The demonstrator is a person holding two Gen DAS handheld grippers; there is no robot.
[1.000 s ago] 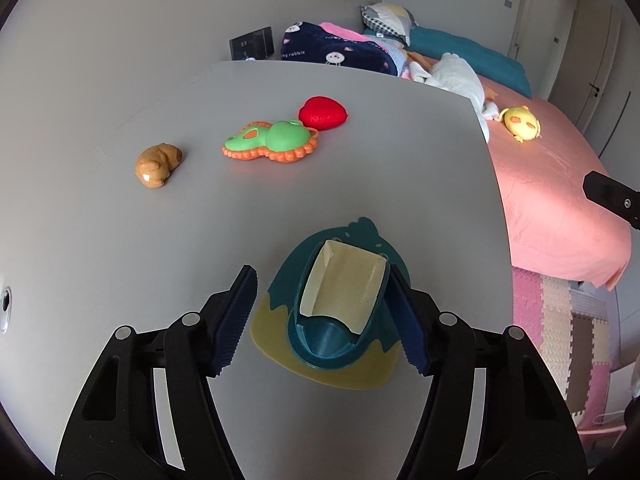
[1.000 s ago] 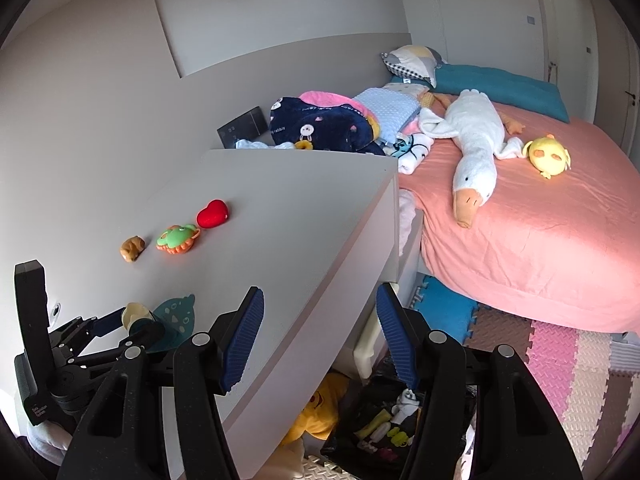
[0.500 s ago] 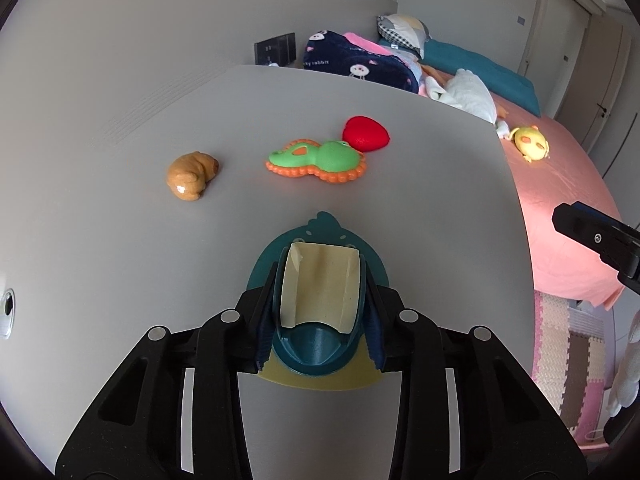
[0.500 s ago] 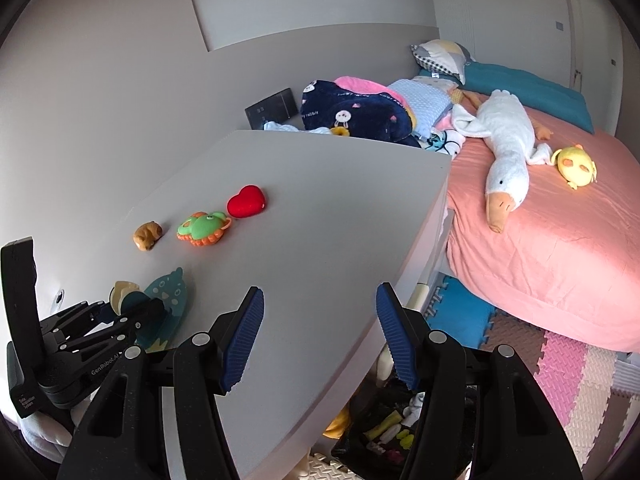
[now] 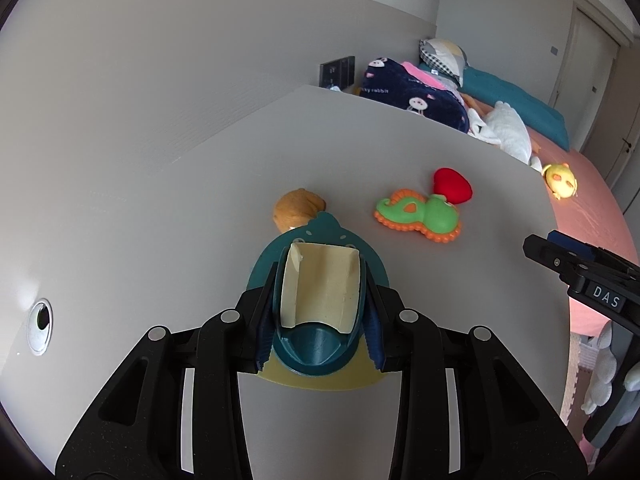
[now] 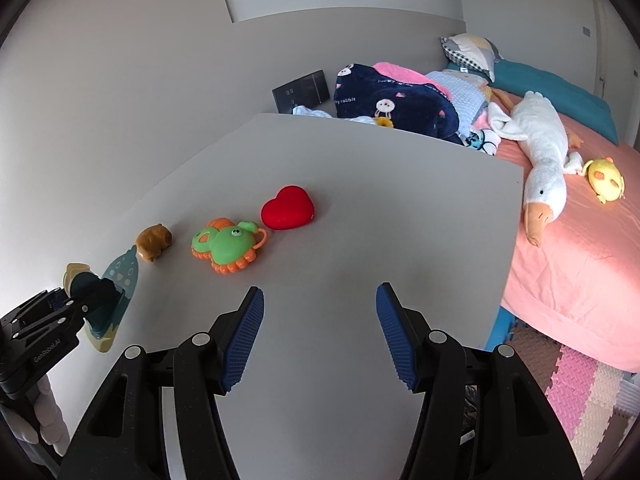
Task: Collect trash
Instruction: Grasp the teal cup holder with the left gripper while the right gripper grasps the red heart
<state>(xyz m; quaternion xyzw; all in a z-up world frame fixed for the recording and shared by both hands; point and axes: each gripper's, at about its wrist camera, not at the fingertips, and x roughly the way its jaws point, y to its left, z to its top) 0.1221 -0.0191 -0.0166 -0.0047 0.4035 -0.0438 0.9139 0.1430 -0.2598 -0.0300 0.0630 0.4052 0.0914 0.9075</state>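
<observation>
My left gripper [image 5: 318,320] is shut on the handle of a teal and cream dustpan [image 5: 320,292] and holds it tilted up over the grey table [image 5: 160,208]. The dustpan [image 6: 116,280] and left gripper [image 6: 86,302] show at the far left in the right wrist view. Ahead lie a brown toy [image 5: 298,208], a green and orange toy [image 5: 420,214] and a red heart [image 5: 452,186]; they also show in the right wrist view, brown toy [image 6: 154,240], green toy [image 6: 226,244], heart [image 6: 288,208]. My right gripper [image 6: 320,336] is open and empty above the table.
A pink bed [image 6: 580,240] with a white goose plush [image 6: 540,152], a yellow plush [image 6: 606,178] and blankets [image 6: 392,100] lies beyond the table's right edge [image 6: 508,272]. Foam mats [image 6: 580,392] cover the floor. A cable hole [image 5: 40,320] is in the table at left.
My left gripper closed on the dustpan handle and lifted it toward the brown toy. My right gripper moved in over the table, still open.
</observation>
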